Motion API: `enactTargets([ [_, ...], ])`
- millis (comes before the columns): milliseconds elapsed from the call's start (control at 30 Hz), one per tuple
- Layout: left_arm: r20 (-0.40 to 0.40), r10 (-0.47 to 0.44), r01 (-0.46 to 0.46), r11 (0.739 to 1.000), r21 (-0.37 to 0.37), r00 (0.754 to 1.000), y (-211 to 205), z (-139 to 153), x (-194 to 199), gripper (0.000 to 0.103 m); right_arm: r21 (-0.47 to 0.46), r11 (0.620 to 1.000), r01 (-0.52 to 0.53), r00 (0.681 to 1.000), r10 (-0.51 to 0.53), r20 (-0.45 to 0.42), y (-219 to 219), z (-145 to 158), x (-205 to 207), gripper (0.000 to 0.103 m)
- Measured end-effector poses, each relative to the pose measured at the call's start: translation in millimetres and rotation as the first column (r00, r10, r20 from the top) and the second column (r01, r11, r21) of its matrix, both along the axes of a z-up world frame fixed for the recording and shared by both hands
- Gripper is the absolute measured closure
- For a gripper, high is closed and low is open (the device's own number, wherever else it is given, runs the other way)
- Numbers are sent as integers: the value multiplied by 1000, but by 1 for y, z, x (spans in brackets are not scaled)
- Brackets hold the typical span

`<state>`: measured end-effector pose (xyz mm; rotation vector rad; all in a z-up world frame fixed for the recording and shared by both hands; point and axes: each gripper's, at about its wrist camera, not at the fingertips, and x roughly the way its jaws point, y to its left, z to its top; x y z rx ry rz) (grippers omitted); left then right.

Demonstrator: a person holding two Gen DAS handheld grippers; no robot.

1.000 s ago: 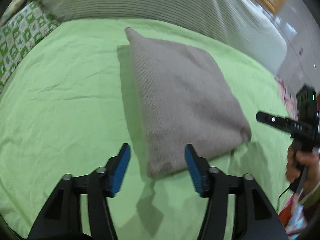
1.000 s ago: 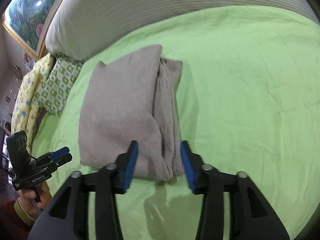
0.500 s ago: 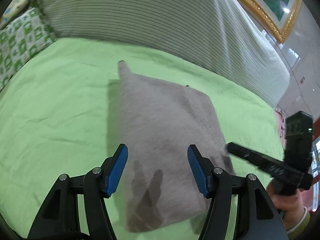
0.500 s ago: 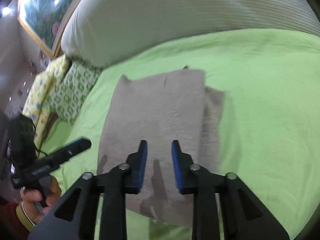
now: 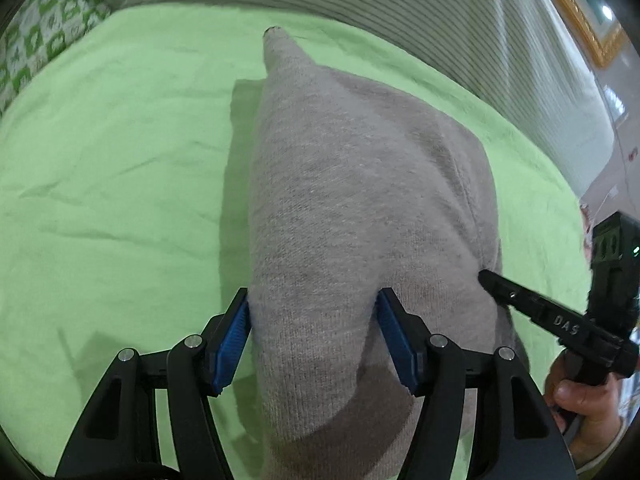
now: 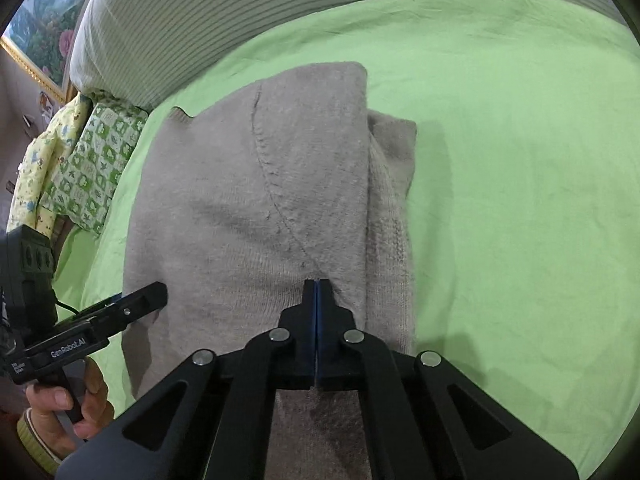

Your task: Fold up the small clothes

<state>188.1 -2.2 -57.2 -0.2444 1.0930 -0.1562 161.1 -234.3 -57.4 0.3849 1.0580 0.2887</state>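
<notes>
On the green bed sheet (image 6: 520, 160), a folded grey sweater (image 6: 248, 208) lies flat.
Over the sweater's near edge, we hold our left gripper (image 5: 314, 334) with jaws spread wide, straddling a raised fold; our right gripper (image 6: 316, 292) has its jaws pressed together above the sweater's seam.

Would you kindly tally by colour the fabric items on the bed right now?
Grey: 1, the folded sweater
Light green: 1, the bed sheet
Striped white-grey: 1, the bolster
Green-and-white patterned: 1, the patterned pillow
Yellow patterned: 1, the yellow cloth
Total: 5
</notes>
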Motion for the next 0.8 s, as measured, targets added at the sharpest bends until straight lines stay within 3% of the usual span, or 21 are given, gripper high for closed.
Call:
enactTargets([
  [167,0,-6,6,1000,25,1000,1,11,-1,40,18,999,27,999,-28,24,-3,17,-8,103],
  [400,11,-12,11,993,114,1000,6,24,-27,40,-9,1000,30,999,-29,35,1,33,-36,99],
  [567,24,-5,1,989,150,1000,10,28,-58,34,-14,1000,28,999,-27,41,1,39,-68,99],
  [700,66,50,-62,977,204,997,13,34,-84,27,-22,999,33,998,-32,59,5,42,-90,99],
  [800,97,61,-82,969,234,993,12,37,-104,24,-23,999,28,995,-26,97,10,45,-110,83],
])
